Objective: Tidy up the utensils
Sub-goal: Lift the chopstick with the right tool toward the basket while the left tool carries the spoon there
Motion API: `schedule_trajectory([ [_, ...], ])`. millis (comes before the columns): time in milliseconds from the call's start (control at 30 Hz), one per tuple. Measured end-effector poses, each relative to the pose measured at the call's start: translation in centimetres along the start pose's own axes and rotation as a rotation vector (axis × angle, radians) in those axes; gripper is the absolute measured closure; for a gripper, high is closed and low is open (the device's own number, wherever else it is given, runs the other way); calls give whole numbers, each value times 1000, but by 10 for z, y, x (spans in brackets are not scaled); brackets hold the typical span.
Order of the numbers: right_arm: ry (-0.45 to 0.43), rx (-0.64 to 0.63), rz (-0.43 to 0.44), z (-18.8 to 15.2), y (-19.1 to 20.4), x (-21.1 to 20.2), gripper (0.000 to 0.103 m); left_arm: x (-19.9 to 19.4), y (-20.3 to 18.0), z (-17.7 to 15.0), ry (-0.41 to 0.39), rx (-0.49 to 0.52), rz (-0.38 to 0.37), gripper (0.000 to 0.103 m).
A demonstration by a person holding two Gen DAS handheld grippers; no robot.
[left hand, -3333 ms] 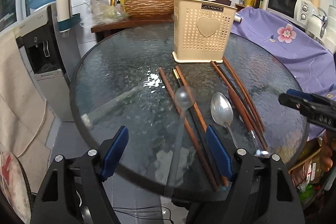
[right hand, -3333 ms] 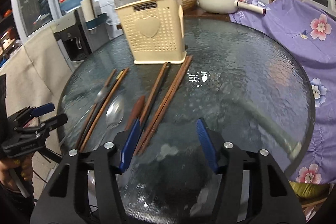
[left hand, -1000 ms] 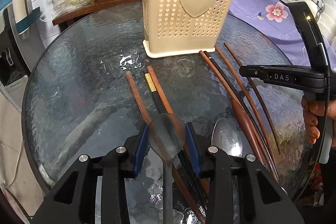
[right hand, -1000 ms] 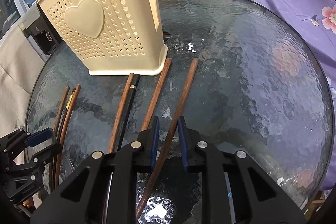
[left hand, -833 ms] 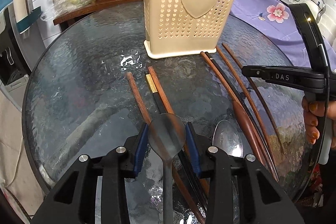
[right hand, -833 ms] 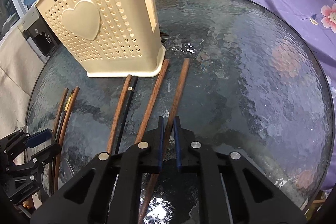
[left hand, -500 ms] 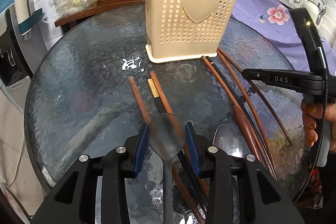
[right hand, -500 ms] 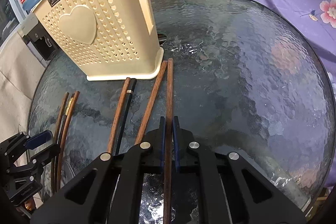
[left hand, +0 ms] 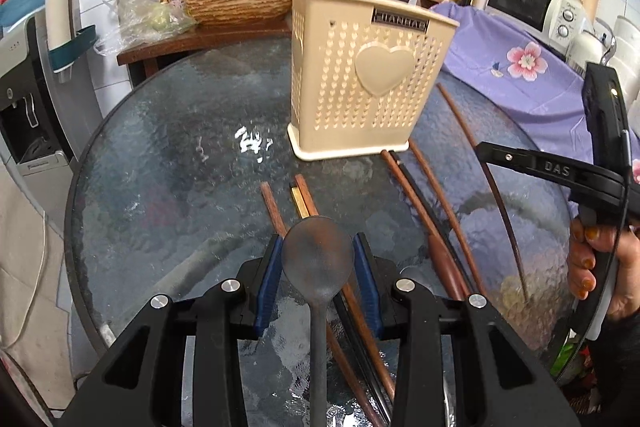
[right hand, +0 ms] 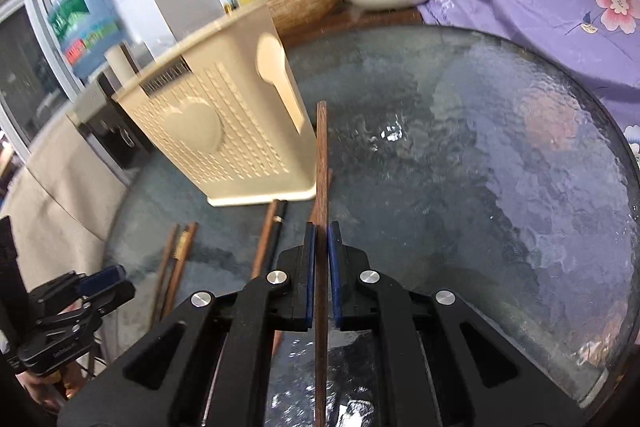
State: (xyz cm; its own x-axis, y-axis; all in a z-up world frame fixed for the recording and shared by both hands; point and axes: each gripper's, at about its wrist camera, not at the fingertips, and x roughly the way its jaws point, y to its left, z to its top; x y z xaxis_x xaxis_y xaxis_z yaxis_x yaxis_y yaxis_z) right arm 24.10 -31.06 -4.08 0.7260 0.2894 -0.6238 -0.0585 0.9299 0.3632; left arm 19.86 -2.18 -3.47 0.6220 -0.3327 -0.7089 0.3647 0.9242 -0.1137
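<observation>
Right wrist view: right gripper (right hand: 319,275) pinched a thin, stiff, light chopstick (right hand: 321,163) midway, pointing toward twelve o'clock; left gripper (left hand: 318,281) clamped a slippery spoon (left hand: 317,259).

bright, even light; glare on glass table (left hand: 168,155); right view blurred.

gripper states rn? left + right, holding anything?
Left gripper: closed on the dark spoon, pads at the bowl's sides.
Right gripper: shut on a wooden chopstick.
</observation>
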Motion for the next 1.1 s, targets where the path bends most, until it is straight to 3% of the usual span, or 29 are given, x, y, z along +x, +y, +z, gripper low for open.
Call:
schedule_trajectory([
  [233, -94, -47, 50, 0, 10, -36, 96, -17, -1, 10, -52, -14, 0, 68],
  [1100, -258, -131, 209, 17, 52, -116, 96, -69, -5, 47, -201, -27, -26, 68],
])
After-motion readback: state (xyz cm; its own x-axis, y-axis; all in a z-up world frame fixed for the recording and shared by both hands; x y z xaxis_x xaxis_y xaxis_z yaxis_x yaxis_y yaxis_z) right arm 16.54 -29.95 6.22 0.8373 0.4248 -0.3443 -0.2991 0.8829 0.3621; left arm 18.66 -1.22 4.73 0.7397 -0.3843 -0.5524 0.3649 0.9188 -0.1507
